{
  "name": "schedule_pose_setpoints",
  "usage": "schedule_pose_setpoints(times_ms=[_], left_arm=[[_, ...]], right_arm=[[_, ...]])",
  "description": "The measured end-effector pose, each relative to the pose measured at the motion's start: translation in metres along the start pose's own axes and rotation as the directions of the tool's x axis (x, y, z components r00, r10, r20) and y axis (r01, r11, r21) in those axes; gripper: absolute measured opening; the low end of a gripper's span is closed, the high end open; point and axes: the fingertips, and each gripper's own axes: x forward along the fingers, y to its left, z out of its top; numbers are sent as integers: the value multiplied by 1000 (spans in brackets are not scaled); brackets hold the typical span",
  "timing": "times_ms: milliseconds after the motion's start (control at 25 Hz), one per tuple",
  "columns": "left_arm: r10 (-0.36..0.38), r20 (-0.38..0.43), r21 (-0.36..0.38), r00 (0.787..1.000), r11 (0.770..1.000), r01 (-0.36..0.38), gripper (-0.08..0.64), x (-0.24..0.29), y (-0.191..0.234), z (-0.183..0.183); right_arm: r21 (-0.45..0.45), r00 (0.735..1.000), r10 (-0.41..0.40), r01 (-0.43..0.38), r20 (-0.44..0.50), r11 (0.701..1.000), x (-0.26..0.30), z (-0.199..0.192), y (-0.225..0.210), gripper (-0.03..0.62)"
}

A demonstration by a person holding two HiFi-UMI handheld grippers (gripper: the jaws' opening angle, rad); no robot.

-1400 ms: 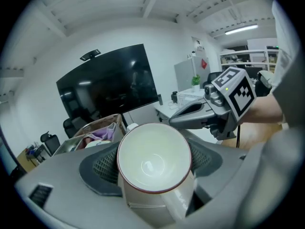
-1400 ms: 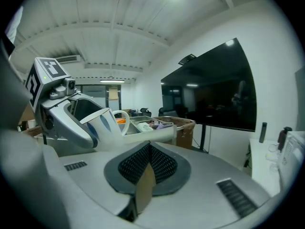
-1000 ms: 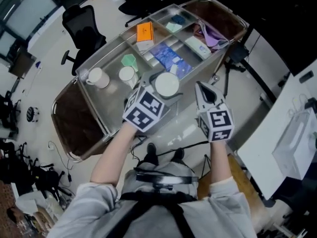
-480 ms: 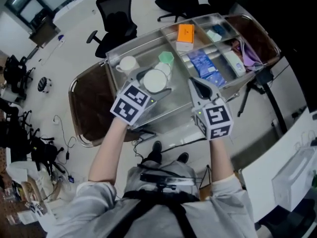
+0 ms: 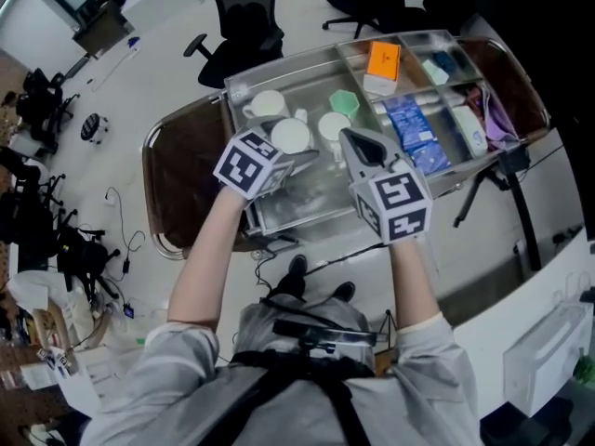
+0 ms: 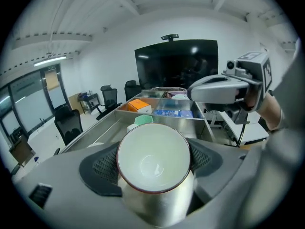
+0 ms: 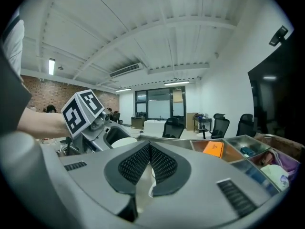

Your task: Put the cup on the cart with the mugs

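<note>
In the large bay of the stainless steel cart [image 5: 238, 95] I see bare floor along the near side, under my two tools. A white ceramic mug [image 5: 267, 106] blocks the far left corner. A second white mug [image 5: 332, 124] and a green hexagonal cup [image 5: 345, 102] crowd the far right, near the steel divider wall [image 6: 176, 121]. My left tool [image 5: 290, 147], clamped on the white-lined steel cup [image 6: 153, 159], hangs between those mugs. The right tool [image 5: 351, 141], jaws pressed together, stands just beside it, hemming its right side. Past the divider, an orange box [image 5: 382, 60] and blue packets [image 5: 409, 124] fill the bins.
</note>
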Motion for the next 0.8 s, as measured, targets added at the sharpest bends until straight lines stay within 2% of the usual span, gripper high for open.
schedule_pose_setpoints(times_ms=[440, 800], left_arm=[[-83, -95, -34, 992, 996, 80, 410, 47, 16, -24], [-91, -149, -38, 985, 996, 87, 410, 69, 21, -37]], right_arm=[[6, 1000, 9, -9, -26, 1000, 7, -5, -1, 8], [20, 999, -17, 18, -30, 1000, 5, -13, -14, 8]])
